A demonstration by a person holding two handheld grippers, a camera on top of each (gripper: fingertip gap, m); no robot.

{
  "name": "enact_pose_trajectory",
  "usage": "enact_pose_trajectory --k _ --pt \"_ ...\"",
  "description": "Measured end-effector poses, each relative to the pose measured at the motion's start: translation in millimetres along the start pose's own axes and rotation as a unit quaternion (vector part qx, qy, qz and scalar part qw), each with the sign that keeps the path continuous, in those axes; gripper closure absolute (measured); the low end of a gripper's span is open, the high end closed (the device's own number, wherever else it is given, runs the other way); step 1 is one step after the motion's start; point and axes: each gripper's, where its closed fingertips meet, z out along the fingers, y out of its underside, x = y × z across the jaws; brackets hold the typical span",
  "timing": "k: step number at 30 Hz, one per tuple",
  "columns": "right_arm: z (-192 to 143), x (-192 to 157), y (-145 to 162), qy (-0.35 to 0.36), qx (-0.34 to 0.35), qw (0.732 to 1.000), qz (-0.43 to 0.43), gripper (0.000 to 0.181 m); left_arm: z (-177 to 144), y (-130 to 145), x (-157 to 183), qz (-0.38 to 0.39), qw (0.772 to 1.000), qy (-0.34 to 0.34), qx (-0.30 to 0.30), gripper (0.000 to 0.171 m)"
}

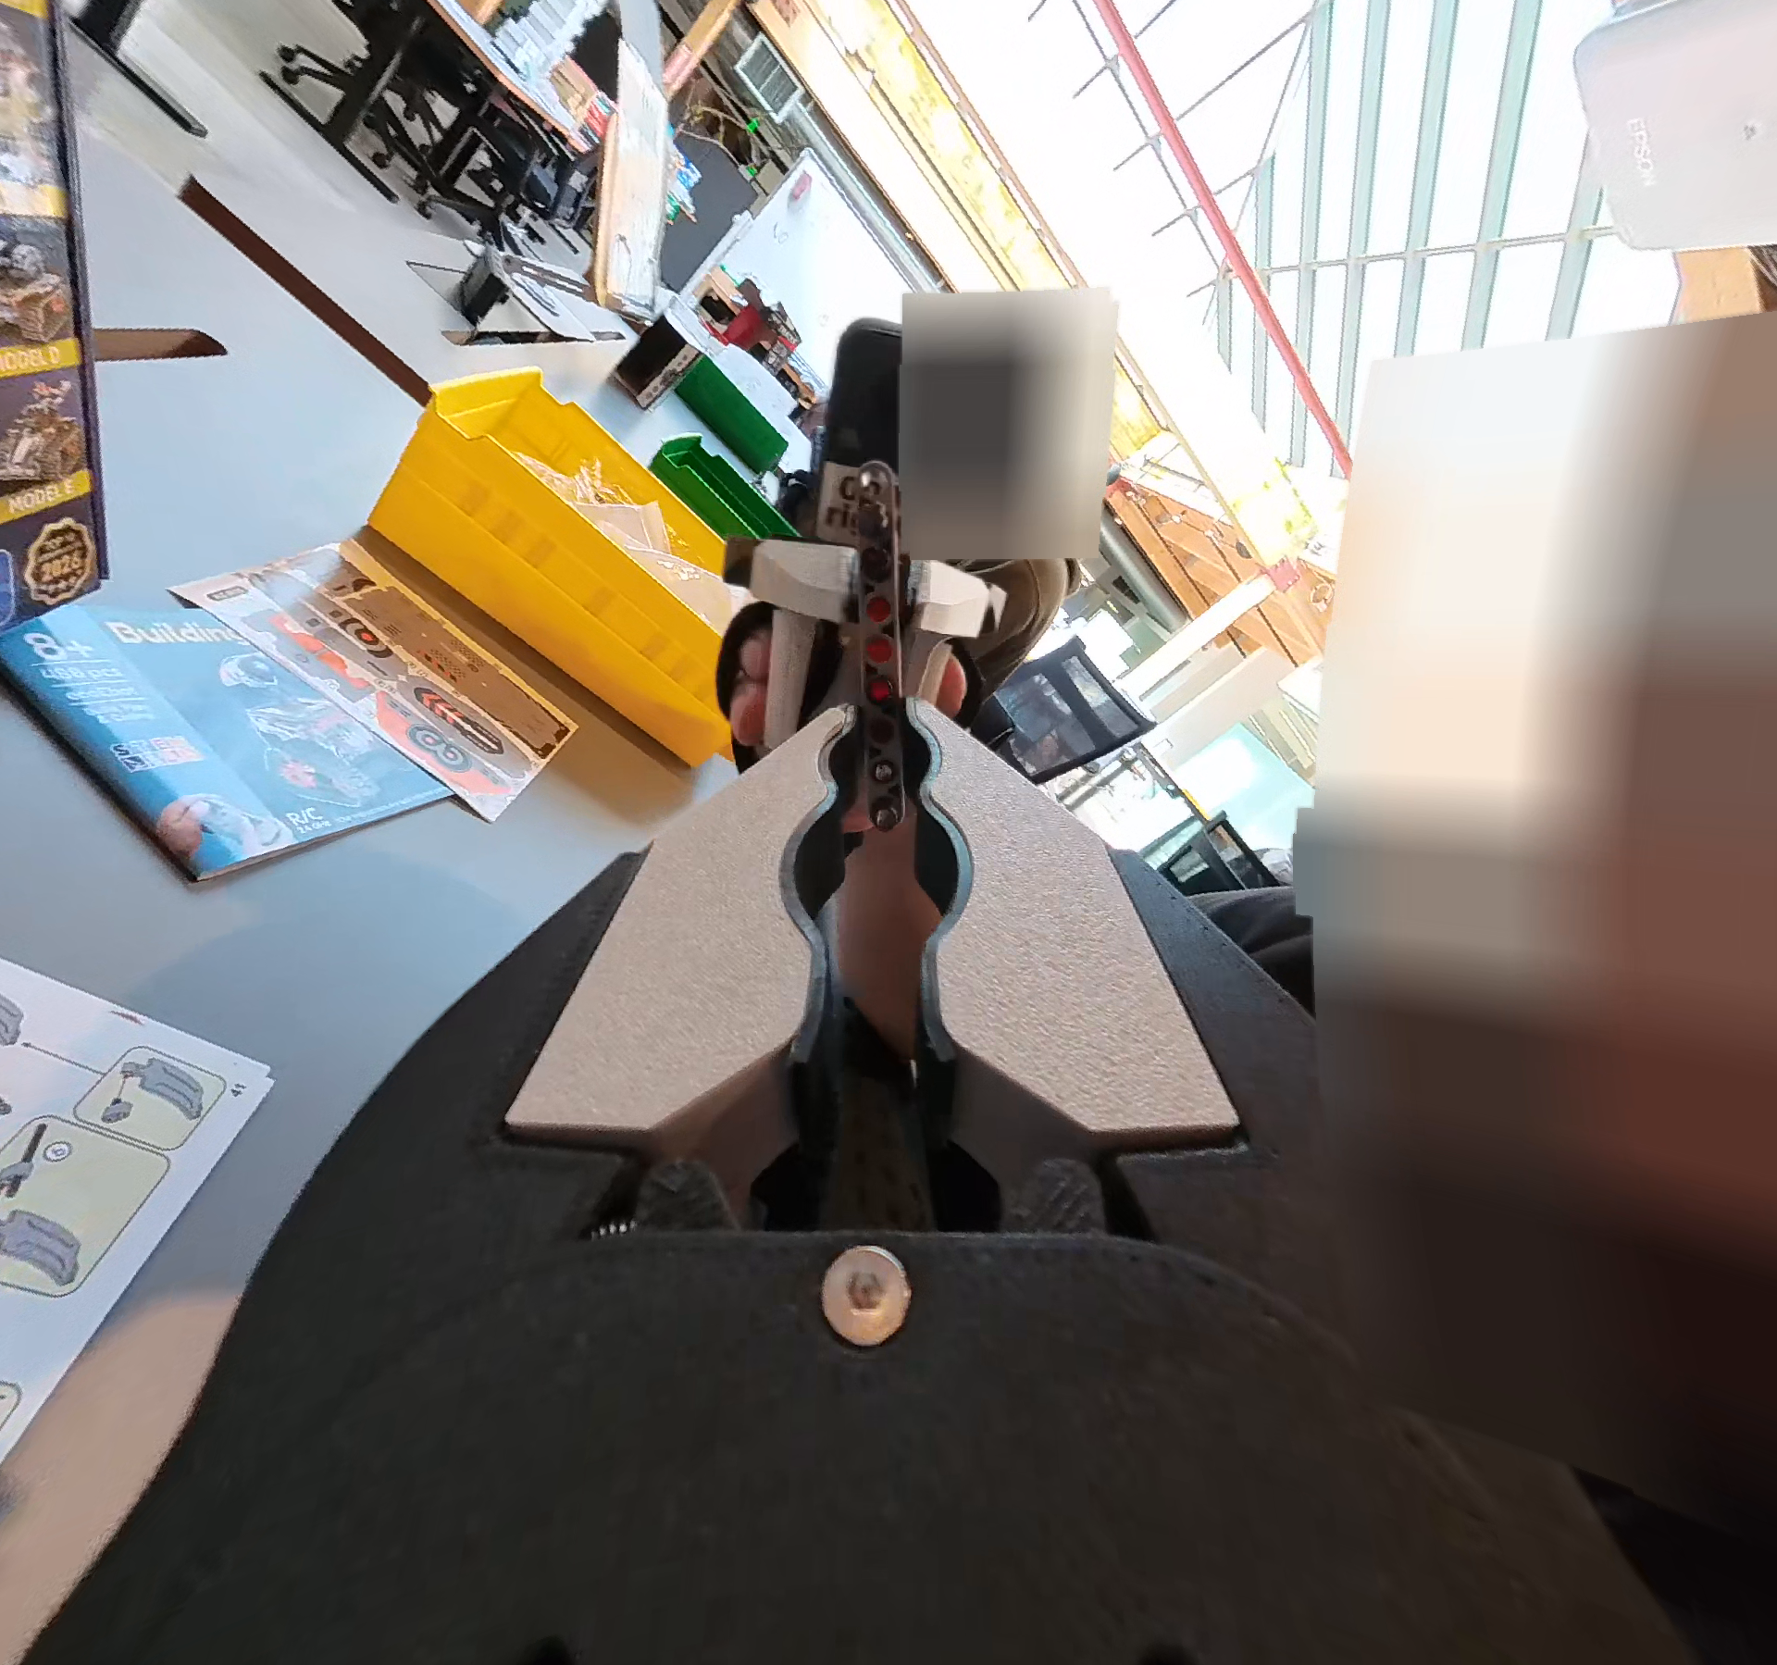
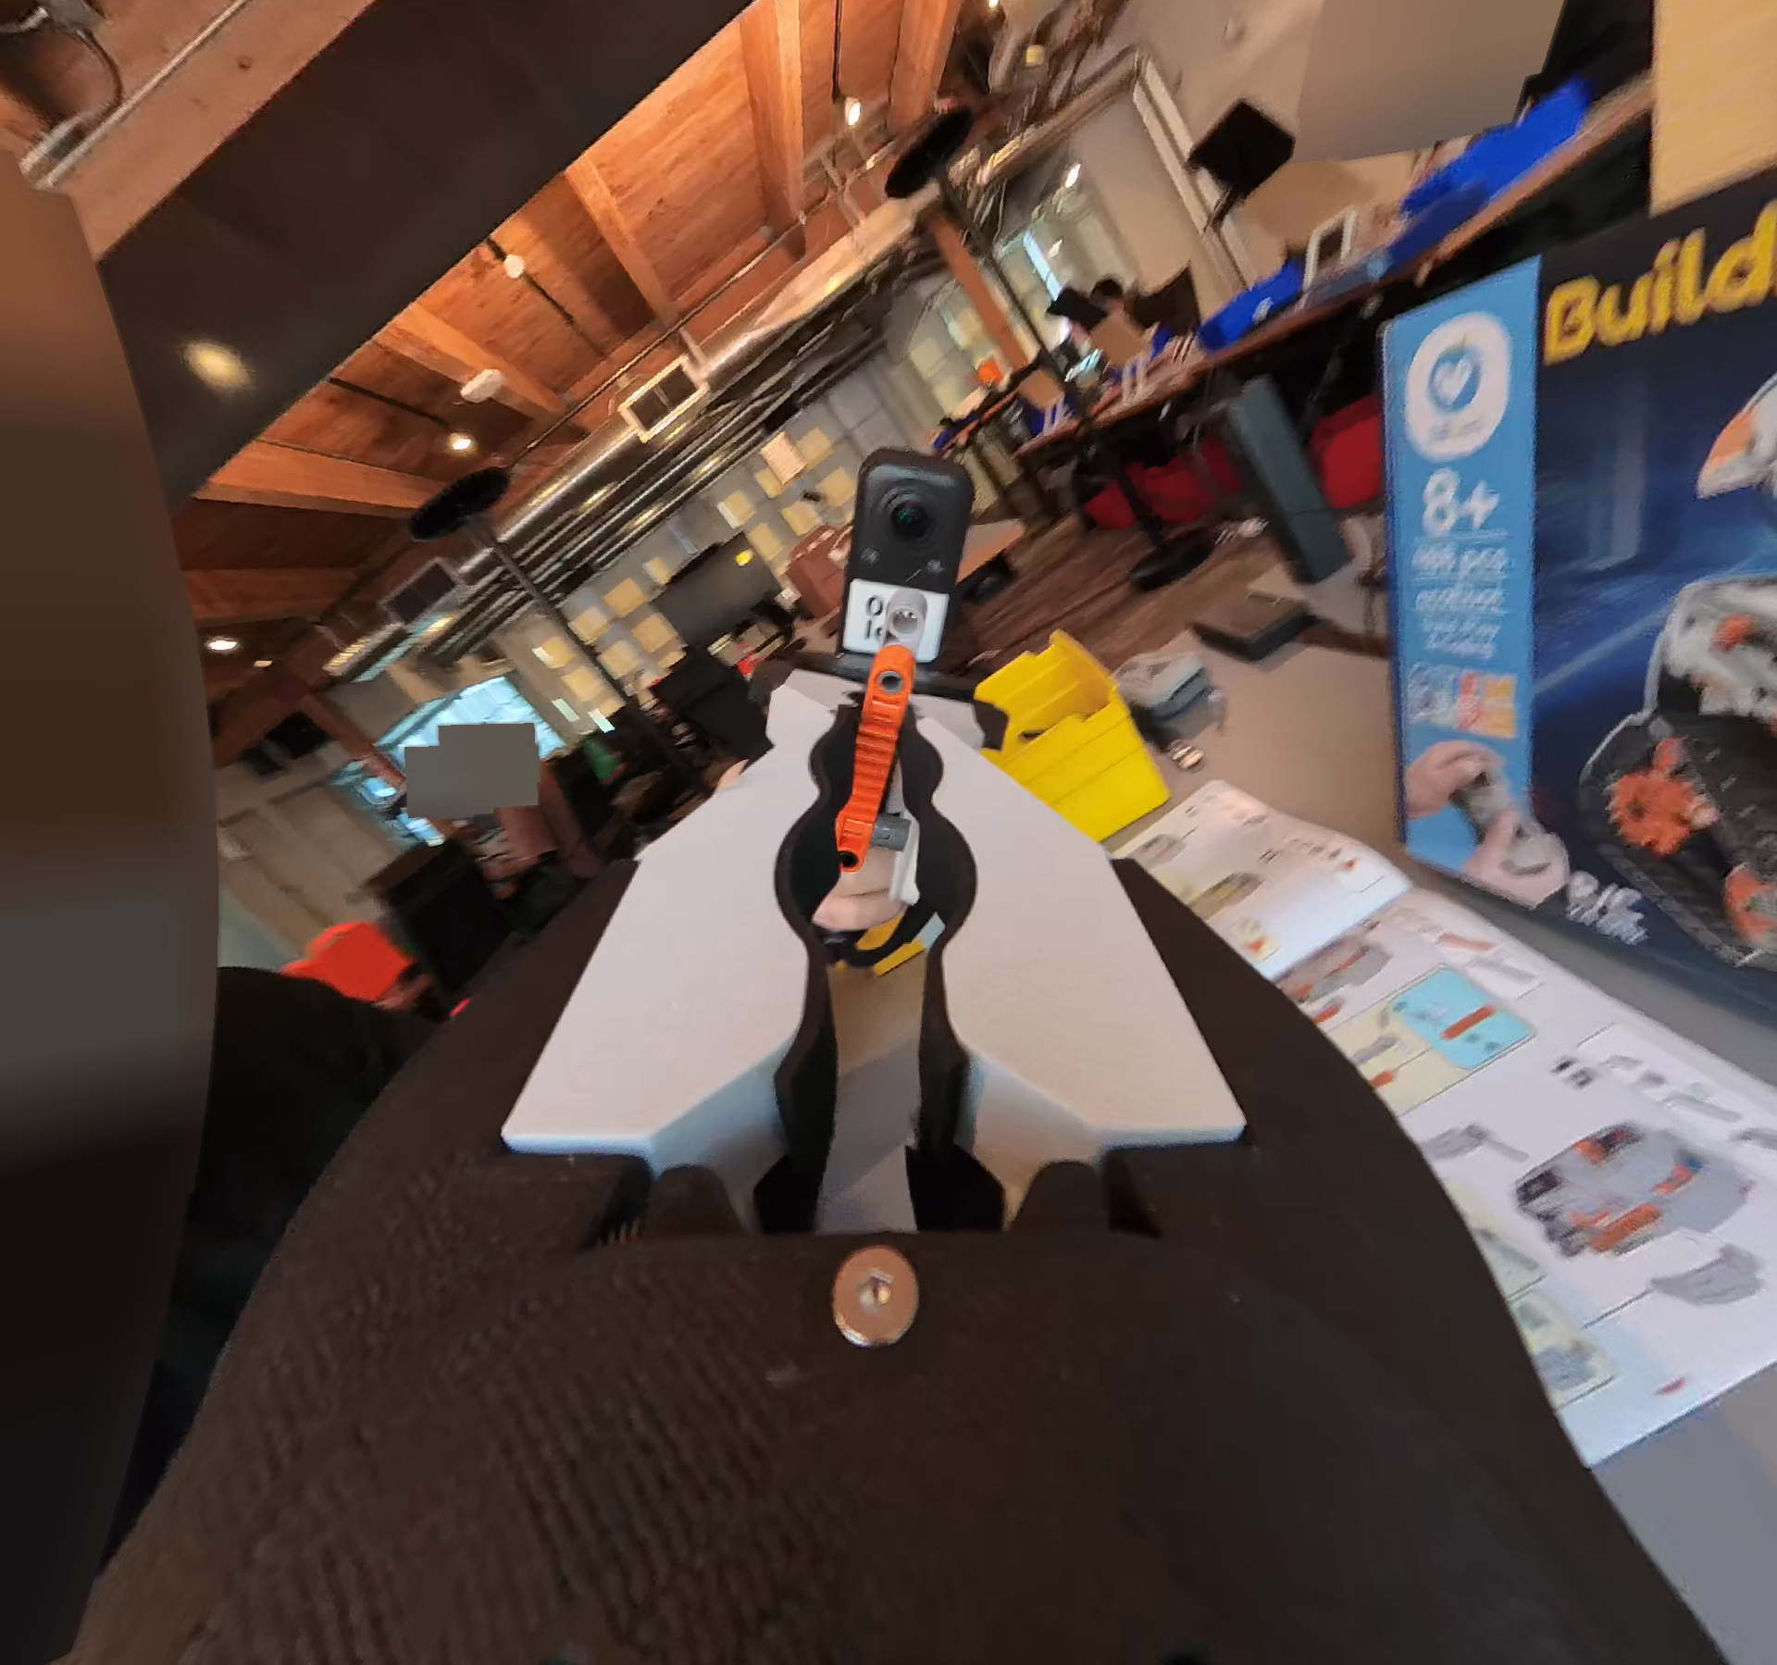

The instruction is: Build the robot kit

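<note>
My left gripper (image 1: 877, 729) is shut on a thin dark perforated beam (image 1: 880, 619) that stands upright between its grey fingertips (image 1: 769, 811). Red shows in several of the beam's holes. Just beyond it, the right gripper (image 1: 865, 590) faces mine, held by a hand (image 1: 755, 705). My right gripper (image 2: 880, 715) is shut on an orange ribbed piece (image 2: 870, 753) with a grey pin (image 2: 889, 830) at its lower end. The left gripper's camera (image 2: 904, 523) faces it closely. Both grippers are held up above the grey table (image 1: 288, 898), tip to tip.
A yellow bin (image 1: 548, 542) (image 2: 1067, 734) with clear bags sits on the table, with green bins (image 1: 721, 484) behind it. A blue booklet (image 1: 192, 734), a sticker sheet (image 1: 404, 676), instruction pages (image 1: 87, 1167) (image 2: 1442, 1090) and a tall toy box (image 2: 1587, 609) lie around. Both grippers' tips are close together, under 4 cm apart.
</note>
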Motion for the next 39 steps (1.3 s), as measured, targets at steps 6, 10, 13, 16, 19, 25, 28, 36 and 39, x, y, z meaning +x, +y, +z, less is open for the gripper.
enact_pose_trajectory --k 6,10,13,16,19,25,28,36,39 --pt "-6 3 -6 0.002 0.005 1.000 0.025 0.176 -11 -7 -16 -0.025 0.999 -0.039 0.016 0.137" --pt "-8 6 -6 0.016 0.001 1.000 0.013 0.175 -32 -22 -20 -0.003 0.996 -0.078 0.049 0.136" --pt "-7 7 -5 0.024 -0.001 1.000 0.007 0.176 -45 -30 -16 0.009 0.994 -0.090 0.065 0.139" --pt "-6 8 -4 0.028 -0.003 1.000 0.008 0.175 -55 -36 -12 0.015 0.992 -0.095 0.082 0.140" --pt "-5 9 -2 0.028 -0.007 1.000 0.008 0.176 -61 -40 -9 0.022 0.990 -0.101 0.091 0.141" --pt "-5 11 0 0.029 -0.008 1.000 0.010 0.176 -62 -42 -2 0.028 0.990 -0.099 0.095 0.142" --pt "-4 11 0 0.029 -0.010 1.000 0.007 0.176 -62 -42 0 0.034 0.990 -0.103 0.095 0.142" --pt "-3 13 3 0.029 -0.015 0.999 0.010 0.175 -66 -44 1 0.042 0.988 -0.114 0.099 0.142" --pt "-3 17 5 0.032 -0.021 0.999 0.007 0.175 -68 -46 2 0.042 0.987 -0.115 0.104 0.143"
